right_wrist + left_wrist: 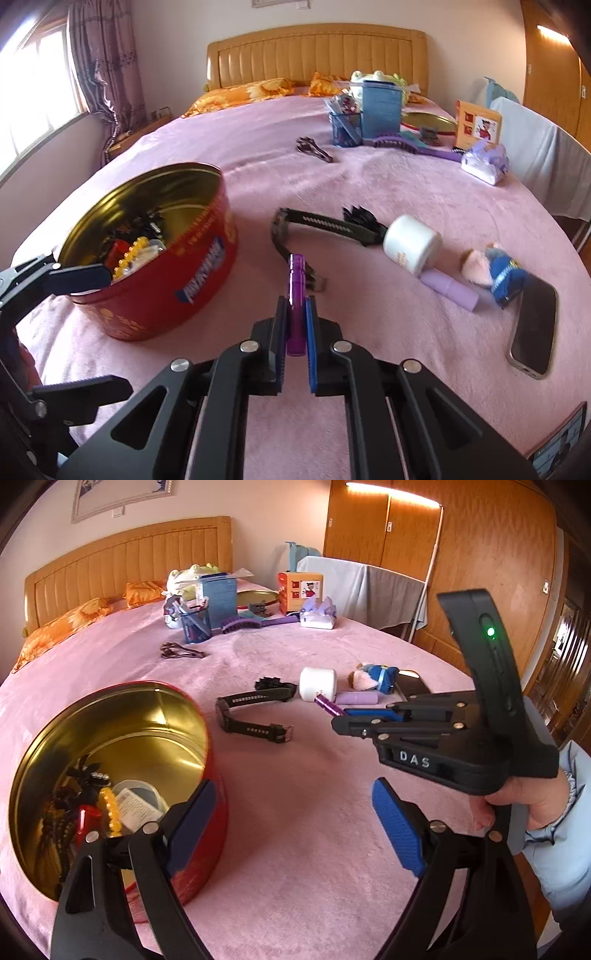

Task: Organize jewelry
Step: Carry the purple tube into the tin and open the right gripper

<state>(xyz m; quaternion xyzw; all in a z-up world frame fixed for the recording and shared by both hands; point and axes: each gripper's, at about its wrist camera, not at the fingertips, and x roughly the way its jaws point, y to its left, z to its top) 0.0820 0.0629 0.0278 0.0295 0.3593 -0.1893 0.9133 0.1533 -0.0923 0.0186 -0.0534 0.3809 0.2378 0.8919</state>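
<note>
A pink bedspread (369, 184) covers the bed below a wooden headboard (317, 55). On it lie a smartphone (533, 328), a white jar (412, 243) on its side, a blue-clothed doll (495, 269), a mesh pen holder (347, 127) and a tissue pack (485, 164).

Pink bed (388, 192) carries red tin (159, 280), watch (325, 225), phone (533, 325), perhaps lotion jar (412, 242).

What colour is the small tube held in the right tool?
Purple tube, clearest in the right wrist view.
</note>
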